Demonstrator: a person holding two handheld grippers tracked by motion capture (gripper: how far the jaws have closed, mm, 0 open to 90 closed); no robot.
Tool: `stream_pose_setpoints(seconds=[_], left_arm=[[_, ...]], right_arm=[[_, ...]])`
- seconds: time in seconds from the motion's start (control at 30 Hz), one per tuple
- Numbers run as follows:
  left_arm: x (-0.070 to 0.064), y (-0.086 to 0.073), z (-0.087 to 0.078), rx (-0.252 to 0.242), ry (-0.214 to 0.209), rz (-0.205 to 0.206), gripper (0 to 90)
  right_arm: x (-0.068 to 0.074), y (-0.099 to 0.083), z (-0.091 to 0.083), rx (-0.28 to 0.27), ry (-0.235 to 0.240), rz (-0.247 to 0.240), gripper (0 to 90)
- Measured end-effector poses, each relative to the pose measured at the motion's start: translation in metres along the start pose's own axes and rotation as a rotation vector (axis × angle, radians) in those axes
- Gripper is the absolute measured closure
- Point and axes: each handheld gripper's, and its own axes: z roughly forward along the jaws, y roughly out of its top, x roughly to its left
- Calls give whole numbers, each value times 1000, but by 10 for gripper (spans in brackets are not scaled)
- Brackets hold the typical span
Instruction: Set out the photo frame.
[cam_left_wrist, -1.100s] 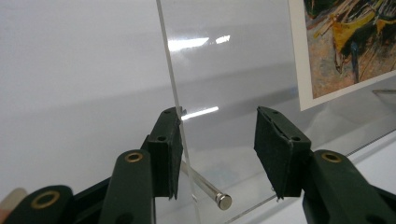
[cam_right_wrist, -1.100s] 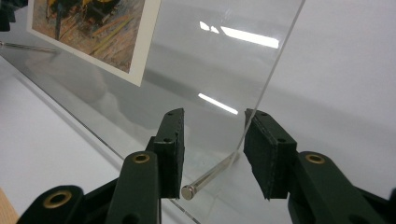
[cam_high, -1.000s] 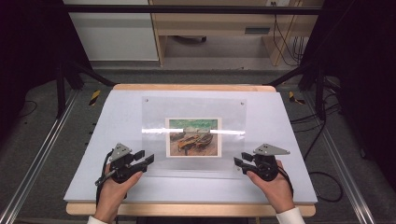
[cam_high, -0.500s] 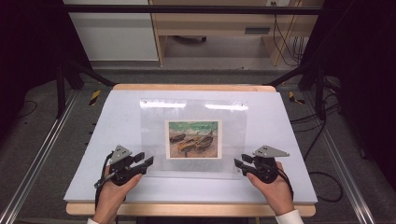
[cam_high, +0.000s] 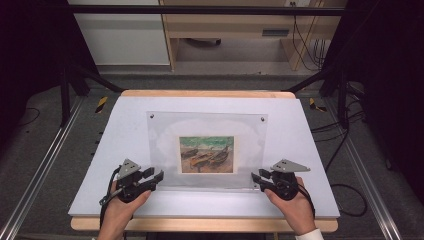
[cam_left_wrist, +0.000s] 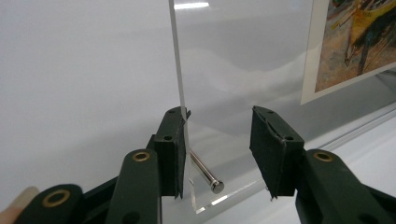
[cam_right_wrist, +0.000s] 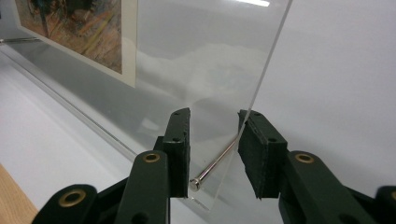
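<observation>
here, the jaws of the left gripper (cam_left_wrist: 219, 154) are set fairly wide, with the near left corner of the clear acrylic frame (cam_high: 207, 147) between them; the left pad (cam_left_wrist: 172, 149) touches the sheet's edge and the right pad stands apart from it. the jaws of the right gripper (cam_right_wrist: 212, 154) are narrower, around the near right corner, with the outer pad (cam_right_wrist: 254, 149) against the edge and the inner one just clear. nothing is clamped yet, as far as can be judged.

the frame stands tilted on the white table (cam_high: 115, 150), raised at its far edge and resting on its near edge, in the middle of the surface between the two grippers.

for the step to be done well, both pairs of jaws should be closed together on bare acrylic, beside each metal pin (cam_left_wrist: 205, 173) rather than on it, so that the sheet is not twisted or let slip along the table.

by count: one frame, one printed picture (cam_high: 207, 154) of boats inside it, two grippers, two hands, and four corner fasteners in all, two dark ones seen at the top corners from the high view and one pin at each near corner.
</observation>
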Motion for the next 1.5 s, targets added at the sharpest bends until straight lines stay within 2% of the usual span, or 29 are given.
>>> stream_pose_setpoints(seconds=[0.07,0.7,0.9,1.07,1.17,1.27,1.37,1.5], left_arm=[[0,-1,-1,2,-2,-5,563],[-4,-8,-3,38,-1,39,565],[-7,-10,-4,39,16,51,571],[-6,-12,-5,53,-9,39,543],[-6,-11,-8,56,-27,45,474],[-6,-11,-12,47,-21,54,418],[-7,-12,-16,46,-18,77,373],[-9,-12,-19,64,26,139,264]], right_arm=[[1,-1,0,4,-3,4,645],[5,-7,-2,26,20,-10,631],[5,-8,-3,29,29,-13,636],[5,-10,-4,28,49,-11,628],[6,-9,-6,20,61,-5,554],[9,-10,-7,24,53,-21,480],[11,-10,-8,37,25,-61,385],[10,-9,-15,55,-39,-97,259]])
